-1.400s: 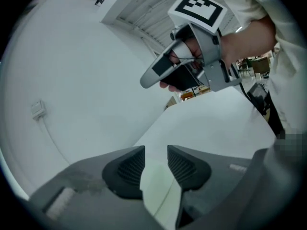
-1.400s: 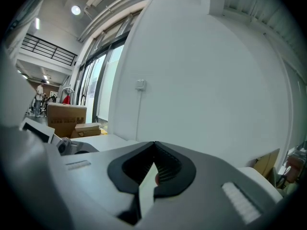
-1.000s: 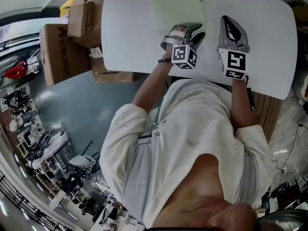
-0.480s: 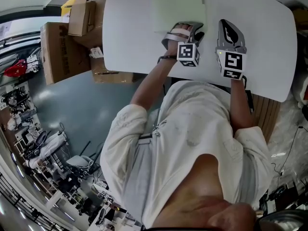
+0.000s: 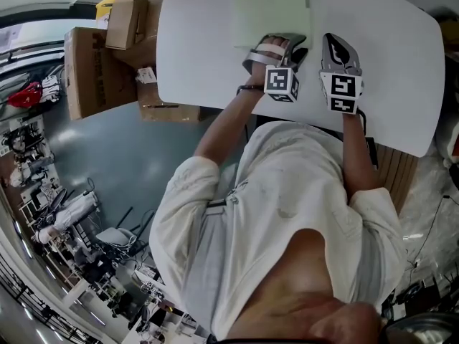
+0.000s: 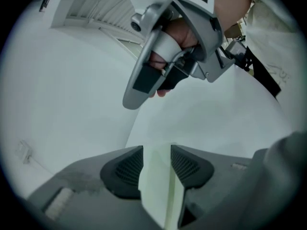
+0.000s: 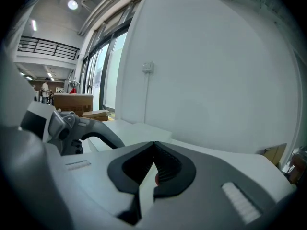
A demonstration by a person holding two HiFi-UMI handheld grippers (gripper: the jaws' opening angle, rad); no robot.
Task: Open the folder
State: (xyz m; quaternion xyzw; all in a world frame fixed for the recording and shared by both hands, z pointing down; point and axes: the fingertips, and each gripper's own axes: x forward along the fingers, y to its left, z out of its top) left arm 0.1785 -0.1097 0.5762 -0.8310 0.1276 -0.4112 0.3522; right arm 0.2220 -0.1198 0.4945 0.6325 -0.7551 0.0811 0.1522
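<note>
A pale green folder lies flat and closed at the far middle of the white table. My left gripper sits at the folder's near edge, by its right corner. In the left gripper view its jaws have just been opening and stand open, with the folder's green sheet showing between the pads. My right gripper hovers over bare table just right of the folder, its jaws shut with nothing in them. It also shows from the left gripper view, the right gripper held in a hand.
Cardboard boxes stand on the floor left of the table. A wooden panel is at the table's near right. The person's white shirt fills the near side. A white wall rises beyond the table.
The right gripper has sunk toward the table and drifted slightly left, nearer the left gripper. The left gripper has rolled a little at the folder's edge.
</note>
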